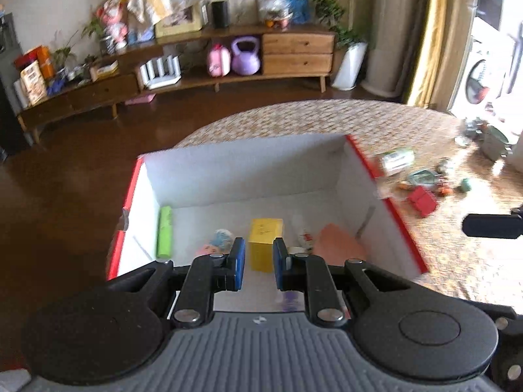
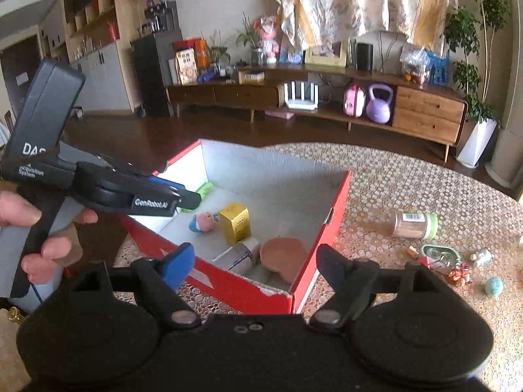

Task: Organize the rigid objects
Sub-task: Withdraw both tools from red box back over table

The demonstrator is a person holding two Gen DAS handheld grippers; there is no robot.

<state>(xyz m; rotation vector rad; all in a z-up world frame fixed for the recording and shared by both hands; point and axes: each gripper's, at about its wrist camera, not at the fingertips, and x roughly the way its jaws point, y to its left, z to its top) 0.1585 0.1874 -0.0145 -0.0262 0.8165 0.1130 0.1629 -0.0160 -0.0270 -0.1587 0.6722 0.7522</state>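
Observation:
A red box with a white inside [image 1: 385, 189] [image 2: 340, 202] stands on the table. In it lie a green cylinder [image 1: 164, 232], a yellow carton [image 1: 264, 243] [image 2: 235, 223], a pink and blue toy [image 2: 204, 222], a white bottle [image 2: 242, 256] and a terracotta dish [image 2: 282, 256]. My left gripper [image 1: 259, 251] [image 2: 193, 197] hovers above the box's near-left side, shut, with nothing between its blue pads. My right gripper [image 2: 253, 251] hangs over the box's near corner, open and empty.
On the patterned cloth [image 2: 392, 176] right of the box lie a tipped jar [image 2: 415, 225] [image 1: 397, 160], a red block [image 1: 421, 199], a tin [image 2: 436, 253], a teal ball [image 2: 493, 285] and small figures [image 2: 459, 276]. A hand [image 2: 49, 248] grips the left tool. A wooden cabinet [image 2: 425, 114] lines the far wall.

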